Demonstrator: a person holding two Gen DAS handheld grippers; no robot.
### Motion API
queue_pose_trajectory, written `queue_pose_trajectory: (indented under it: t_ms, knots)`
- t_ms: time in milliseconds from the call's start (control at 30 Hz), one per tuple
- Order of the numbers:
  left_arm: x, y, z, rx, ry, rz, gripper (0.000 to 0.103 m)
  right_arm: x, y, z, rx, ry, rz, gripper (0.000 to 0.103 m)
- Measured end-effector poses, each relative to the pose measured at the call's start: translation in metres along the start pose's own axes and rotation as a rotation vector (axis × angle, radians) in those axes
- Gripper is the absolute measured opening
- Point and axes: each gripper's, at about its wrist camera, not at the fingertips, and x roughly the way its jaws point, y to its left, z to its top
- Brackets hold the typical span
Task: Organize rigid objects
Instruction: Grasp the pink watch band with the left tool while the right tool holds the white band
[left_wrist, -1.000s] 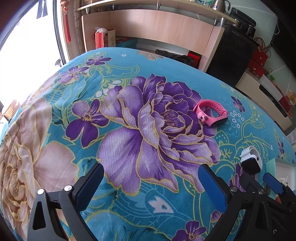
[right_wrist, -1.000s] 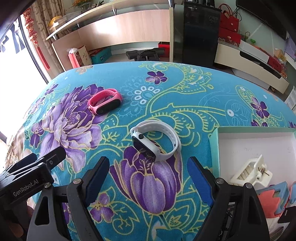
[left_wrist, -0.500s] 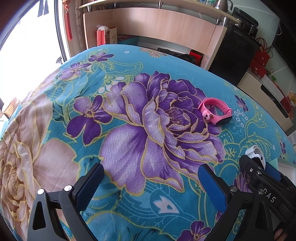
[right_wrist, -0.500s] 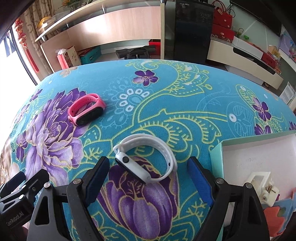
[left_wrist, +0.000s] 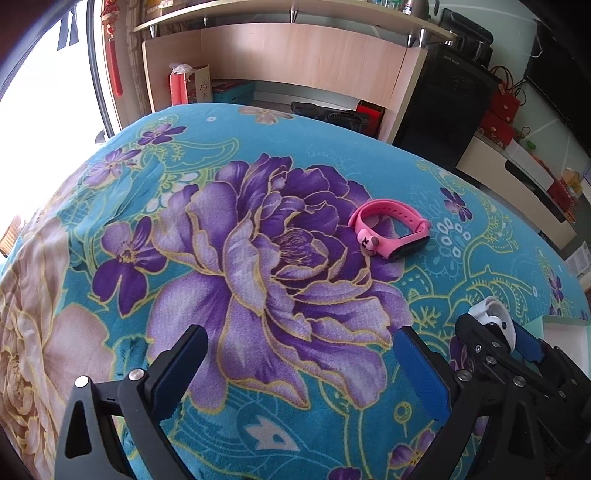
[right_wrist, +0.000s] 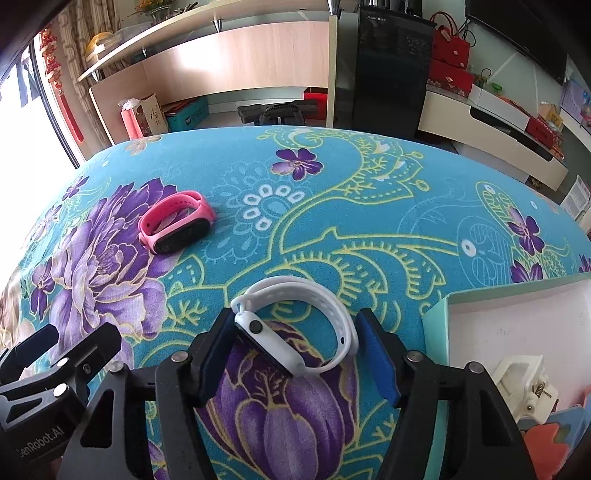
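A white smartwatch (right_wrist: 273, 349) lies on the floral blanket between the fingers of my right gripper (right_wrist: 295, 332). The jaws are closing, and both blue pads touch the watch, one at its case and one at its strap. The left wrist view catches that same gripper (left_wrist: 495, 347) at the right edge with the white strap (left_wrist: 493, 314) sticking out past it. A pink smartwatch (left_wrist: 391, 206) rests farther back on the purple flower, also seen from the right wrist (right_wrist: 177, 201). My left gripper (left_wrist: 301, 350) is open over bare blanket, well short of the pink watch.
An open teal-rimmed box (right_wrist: 436, 314) sits to the right of the white watch, holding a white clip (right_wrist: 524, 384) and foam pieces (right_wrist: 546, 443). Beyond the blanket's far edge are wooden shelving (right_wrist: 240, 59) and a black cabinet (right_wrist: 388, 74).
My right gripper advanced until the white watch lay between its fingers, then its jaws narrowed onto it. The left gripper drifted slightly and stayed open.
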Motion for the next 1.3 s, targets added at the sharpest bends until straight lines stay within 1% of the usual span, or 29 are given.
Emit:
queue_pose_trajectory:
  t_ms: [167, 400, 433, 567, 767, 867, 933, 967, 1000, 1067, 1200, 1233, 1267, 1300]
  knots:
    - [0.009, -0.003, 0.01, 0.005, 0.014, -0.053, 0.102, -0.004, -0.008, 0.001, 0.014, 0.003, 0.01, 0.061]
    - [0.02, -0.018, 0.032, 0.054, 0.009, -0.102, 0.102, -0.014, -0.024, 0.004, 0.063, 0.007, 0.025, 0.06]
    - [0.022, -0.022, 0.035, 0.06, 0.006, -0.109, 0.102, -0.017, -0.026, 0.005, 0.067, 0.005, 0.017, 0.06]
    - [0.032, -0.034, 0.046, 0.086, 0.016, -0.121, 0.101, -0.023, -0.029, 0.007, 0.076, 0.0, 0.039, 0.06]
    - [0.041, -0.044, 0.06, 0.073, 0.015, -0.135, 0.101, -0.025, -0.028, 0.007, 0.068, 0.0, 0.025, 0.06]
    - [0.045, -0.05, 0.065, 0.079, 0.02, -0.134, 0.092, -0.025, -0.029, 0.008, 0.071, -0.001, 0.021, 0.06]
    - [0.047, -0.052, 0.068, 0.08, 0.019, -0.138, 0.089, -0.026, -0.03, 0.008, 0.071, -0.001, 0.019, 0.06]
    - [0.047, -0.052, 0.068, 0.081, 0.019, -0.139, 0.082, -0.026, -0.03, 0.008, 0.071, 0.0, 0.018, 0.06]
    - [0.046, -0.053, 0.068, 0.088, 0.02, -0.138, 0.071, -0.026, -0.03, 0.007, 0.072, 0.0, 0.017, 0.06]
    - [0.046, -0.055, 0.068, 0.095, 0.026, -0.141, 0.068, -0.027, -0.032, 0.007, 0.076, 0.003, 0.015, 0.06]
    - [0.036, -0.051, 0.064, 0.078, 0.012, -0.147, 0.051, -0.032, -0.035, 0.005, 0.085, 0.007, 0.022, 0.06]
    - [0.033, -0.051, 0.062, 0.081, 0.008, -0.141, 0.046, -0.035, -0.035, 0.004, 0.087, 0.006, 0.023, 0.06]
    - [0.029, -0.05, 0.061, 0.088, 0.0, -0.122, 0.031, -0.038, -0.035, 0.003, 0.088, 0.004, 0.023, 0.06]
    - [0.026, -0.05, 0.059, 0.094, -0.002, -0.113, 0.023, -0.042, -0.035, 0.003, 0.087, 0.002, 0.02, 0.06]
